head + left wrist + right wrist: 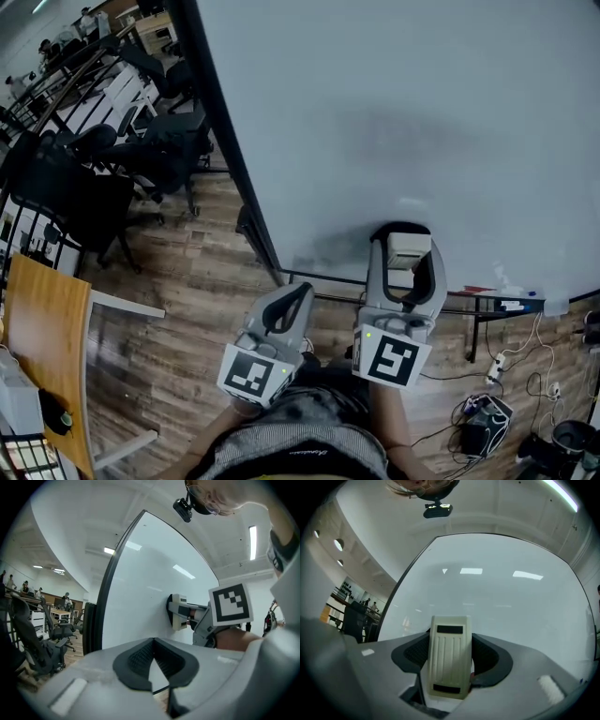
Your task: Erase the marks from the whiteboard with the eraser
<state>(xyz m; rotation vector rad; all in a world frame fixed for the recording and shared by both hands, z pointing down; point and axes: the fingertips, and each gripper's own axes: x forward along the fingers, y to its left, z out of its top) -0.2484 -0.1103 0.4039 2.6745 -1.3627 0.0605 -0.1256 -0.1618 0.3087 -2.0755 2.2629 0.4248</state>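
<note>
The whiteboard (403, 112) fills the upper right of the head view, and only a faint grey smear (394, 131) shows on it. My right gripper (407, 232) is shut on a cream eraser (406, 253) and holds it against the board's lower part. In the right gripper view the ribbed eraser (449, 656) stands upright between the dark pads, with the whiteboard (497, 592) behind it. My left gripper (298, 289) hangs lower left of it, shut and empty, off the board. The left gripper view shows the eraser (178, 612) flat on the whiteboard (140, 588).
Black office chairs (141, 150) stand on the wooden floor left of the board's black edge. A wooden table (47, 347) is at the lower left. Below the board run a black rail (487, 300) and cables with a power strip (487, 412).
</note>
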